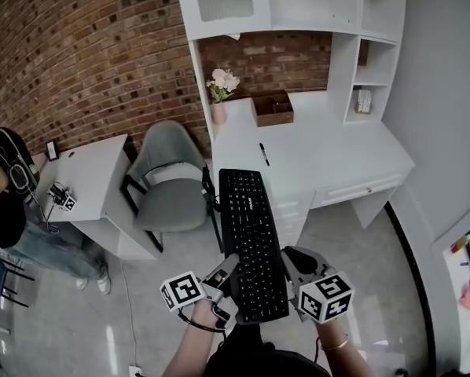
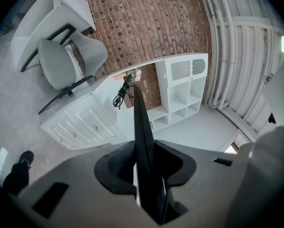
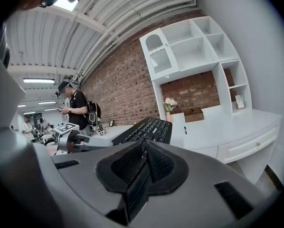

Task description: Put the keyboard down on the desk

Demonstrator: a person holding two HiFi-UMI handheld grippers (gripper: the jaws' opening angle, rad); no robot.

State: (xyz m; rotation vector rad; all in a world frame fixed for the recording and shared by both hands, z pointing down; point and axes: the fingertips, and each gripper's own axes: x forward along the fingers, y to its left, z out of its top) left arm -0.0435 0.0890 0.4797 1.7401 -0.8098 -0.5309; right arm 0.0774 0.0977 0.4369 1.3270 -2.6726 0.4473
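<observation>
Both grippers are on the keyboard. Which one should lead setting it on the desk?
Right, marginally. Both the left gripper and right gripper clamp the keyboard at its near end, but bare desk lies on the right gripper's side; the chair stands on the left's. Both must carry.

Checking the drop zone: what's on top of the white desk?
A pen, a vase of pink flowers and a brown wooden box sit on the desk. The far end of the held keyboard hides part of the desk's front edge.

Left tool (image 1: 229, 272), right tool (image 1: 291, 264) clamped on keyboard (image 1: 252, 234) near end, opposite edges.
</observation>
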